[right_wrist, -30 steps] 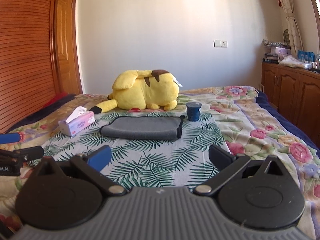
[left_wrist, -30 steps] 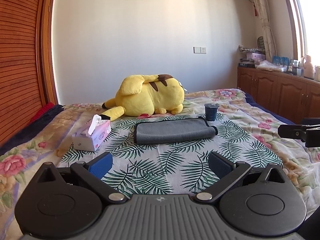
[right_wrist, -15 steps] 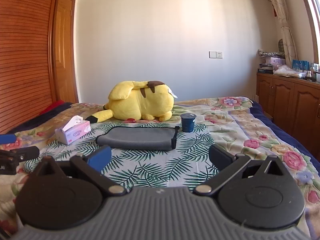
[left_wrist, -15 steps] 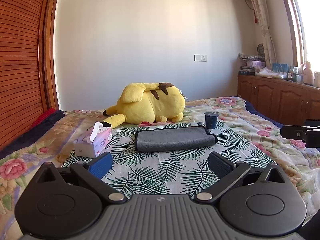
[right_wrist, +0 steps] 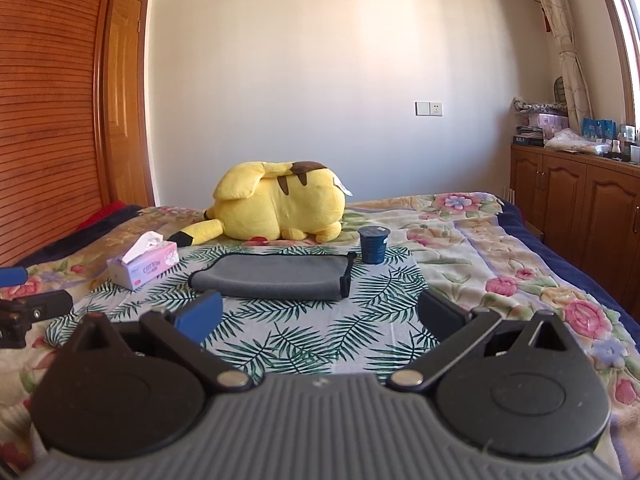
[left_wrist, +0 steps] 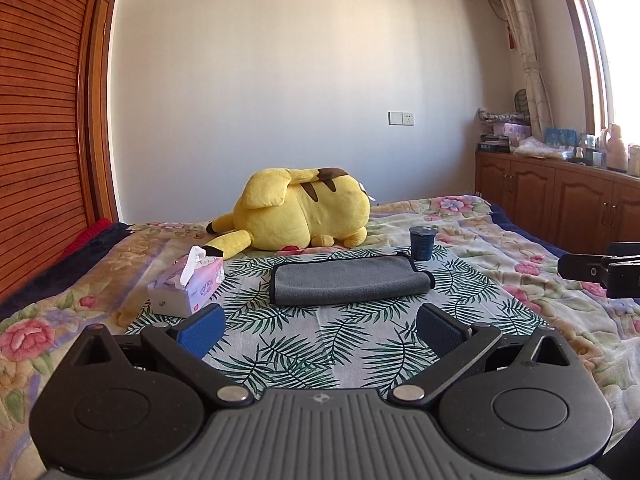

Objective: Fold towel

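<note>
The grey microfibre towel with the dark stitched hem [left_wrist: 348,282] lies flat on the leaf-print sheet [left_wrist: 320,344], well ahead of both sets of jaws and touched by neither, and it looks to be doubled over already into a long band with rounded folded edges. The left gripper [left_wrist: 320,326] is held low over the sheet with its blue-padded jaws spread wide and nothing between them; the towel sits straight ahead of that gap, a little toward the right jaw. The right gripper [right_wrist: 320,314] is the same, jaws released and empty, with the towel ahead and slightly toward its left jaw. From where I stand this reads as either the pause between folds or the close of the job: the cloth is neat, and both tools are held back from it. If another fold is wanted, the next move calls for both grippers to travel forward to one short end, the one with the upturned black hem beyond the right gripper's jaws seeming handiest, pinch the two corners there through all layers, and carry them across. The small dark blue cup [right_wrist: 374,244] stands just beyond that end, and the pink-and-white tissue box [left_wrist: 186,286] sits off past the left jaw, so the sweep wants care.
</note>
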{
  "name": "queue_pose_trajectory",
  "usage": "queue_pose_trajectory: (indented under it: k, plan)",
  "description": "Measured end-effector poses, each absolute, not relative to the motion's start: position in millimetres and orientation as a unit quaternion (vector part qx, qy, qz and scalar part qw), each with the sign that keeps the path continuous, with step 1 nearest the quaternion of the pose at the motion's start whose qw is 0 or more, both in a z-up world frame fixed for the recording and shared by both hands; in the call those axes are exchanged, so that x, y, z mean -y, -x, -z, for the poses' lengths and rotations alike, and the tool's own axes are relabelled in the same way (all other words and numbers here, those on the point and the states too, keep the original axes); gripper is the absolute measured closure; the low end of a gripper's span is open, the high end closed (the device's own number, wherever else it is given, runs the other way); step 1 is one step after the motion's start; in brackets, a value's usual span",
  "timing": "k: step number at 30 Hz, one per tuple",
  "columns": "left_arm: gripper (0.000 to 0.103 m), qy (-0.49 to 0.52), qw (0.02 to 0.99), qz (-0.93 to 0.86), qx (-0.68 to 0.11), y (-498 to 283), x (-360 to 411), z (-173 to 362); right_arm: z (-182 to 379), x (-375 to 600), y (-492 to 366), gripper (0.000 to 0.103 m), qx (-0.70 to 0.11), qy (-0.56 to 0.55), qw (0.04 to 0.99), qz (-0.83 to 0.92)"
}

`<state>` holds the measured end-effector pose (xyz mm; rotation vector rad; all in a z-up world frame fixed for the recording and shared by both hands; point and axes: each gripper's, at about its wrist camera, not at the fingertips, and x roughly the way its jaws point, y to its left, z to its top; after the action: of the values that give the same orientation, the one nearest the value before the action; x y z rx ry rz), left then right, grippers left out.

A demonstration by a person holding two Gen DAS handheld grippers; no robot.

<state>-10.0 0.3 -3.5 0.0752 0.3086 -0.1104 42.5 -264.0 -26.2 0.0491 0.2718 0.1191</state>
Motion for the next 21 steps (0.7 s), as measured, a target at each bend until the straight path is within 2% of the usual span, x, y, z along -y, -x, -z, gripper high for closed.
queue_pose_trajectory:
  k: [21]
  plan:
    - [0.016, -0.038, 0.986, 0.054, -0.153, 9.7, -1.4, 3.5, 26.1, 262.3, -42.2, 0.000, -0.135, -0.023, 0.989, -0.060]
